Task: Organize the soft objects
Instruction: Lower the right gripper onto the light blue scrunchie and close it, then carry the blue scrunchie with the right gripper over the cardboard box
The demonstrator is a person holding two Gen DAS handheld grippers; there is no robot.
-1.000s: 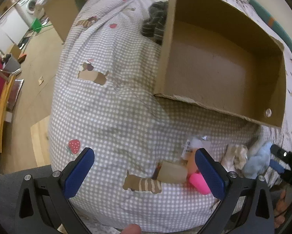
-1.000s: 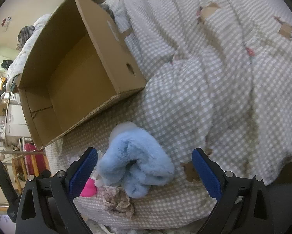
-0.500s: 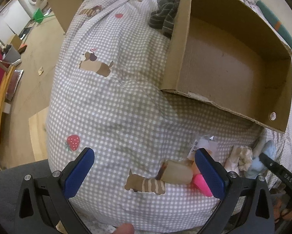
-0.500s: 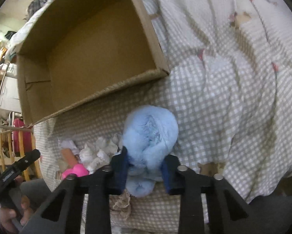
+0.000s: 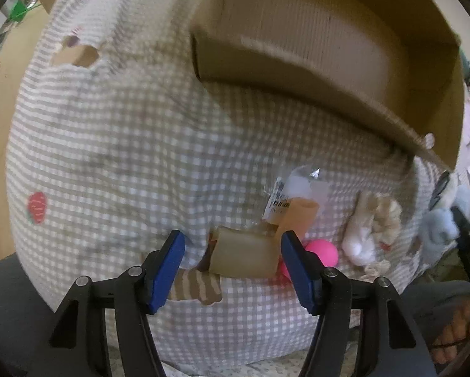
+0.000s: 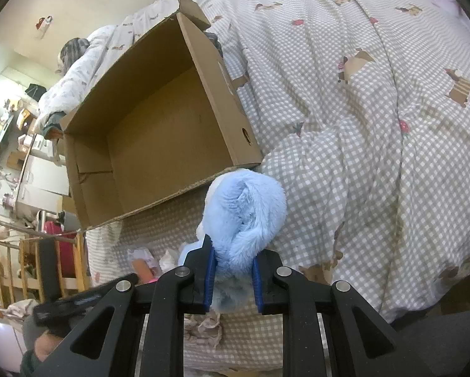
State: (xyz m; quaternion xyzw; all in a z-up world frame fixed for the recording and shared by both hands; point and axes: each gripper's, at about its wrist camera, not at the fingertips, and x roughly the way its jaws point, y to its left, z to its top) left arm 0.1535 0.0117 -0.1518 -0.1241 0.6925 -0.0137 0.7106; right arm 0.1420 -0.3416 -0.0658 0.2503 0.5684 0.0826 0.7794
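Lifted now, the blue plush (image 6: 244, 216) sits pinched in the right tongs (image 6: 231, 278); left tongs (image 5: 233, 262) closing around a tan block (image 5: 244, 256).

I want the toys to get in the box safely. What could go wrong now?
1. The right gripper pinches only one end of the fluffy blue toy; the rest bulges out, so it might slip free before reaching the cardboard box.
2. The left gripper is closing around the tan block, with the pink toy right beside one finger, so it might nudge that away.
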